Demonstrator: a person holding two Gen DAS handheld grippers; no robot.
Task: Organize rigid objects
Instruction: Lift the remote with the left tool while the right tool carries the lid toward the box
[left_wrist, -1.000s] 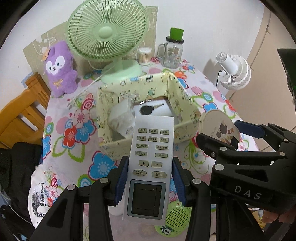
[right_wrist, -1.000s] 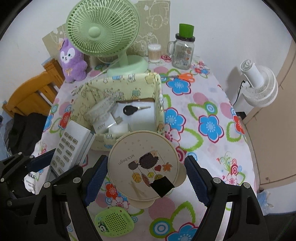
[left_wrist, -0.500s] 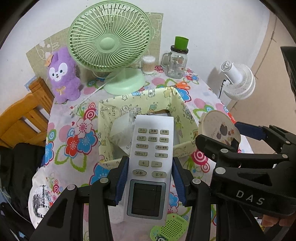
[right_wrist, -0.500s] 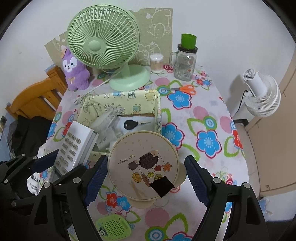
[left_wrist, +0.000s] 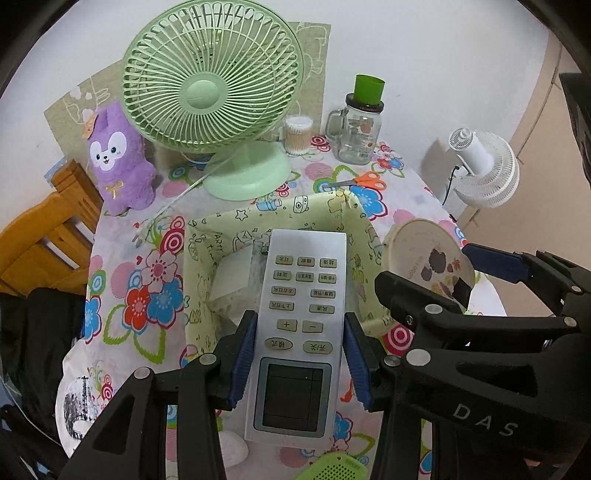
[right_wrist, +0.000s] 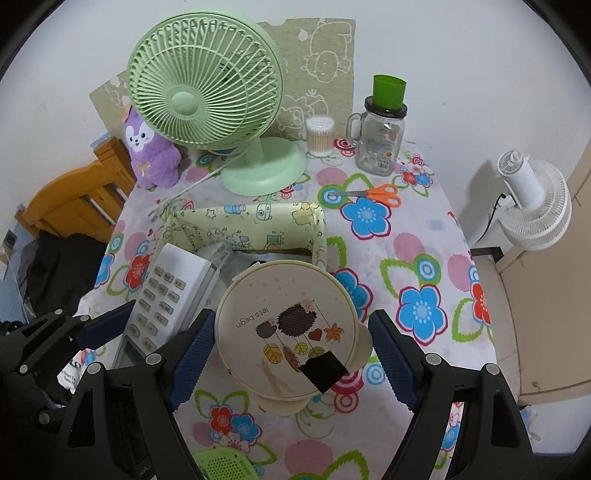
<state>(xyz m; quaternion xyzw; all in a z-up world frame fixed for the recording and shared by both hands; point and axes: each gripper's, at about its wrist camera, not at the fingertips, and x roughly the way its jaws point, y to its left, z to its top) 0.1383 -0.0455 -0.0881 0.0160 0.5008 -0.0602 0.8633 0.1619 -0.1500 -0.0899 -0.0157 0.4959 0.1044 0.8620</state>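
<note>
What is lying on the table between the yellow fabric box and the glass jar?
Orange scissors lie between the yellow fabric box and the glass jar, clearest in the right wrist view.

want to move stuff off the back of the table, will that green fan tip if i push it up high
Probably. The fan carries a big round cage on a thin neck, so it looks top-heavy. Its wide flat base should slide if pushed low. The cord trailing across the cloth may drag or snag.

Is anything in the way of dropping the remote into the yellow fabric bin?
Partly. The remote, held in the left gripper, hangs over the fabric bin; a white packet already lies inside, left of the remote.
</note>
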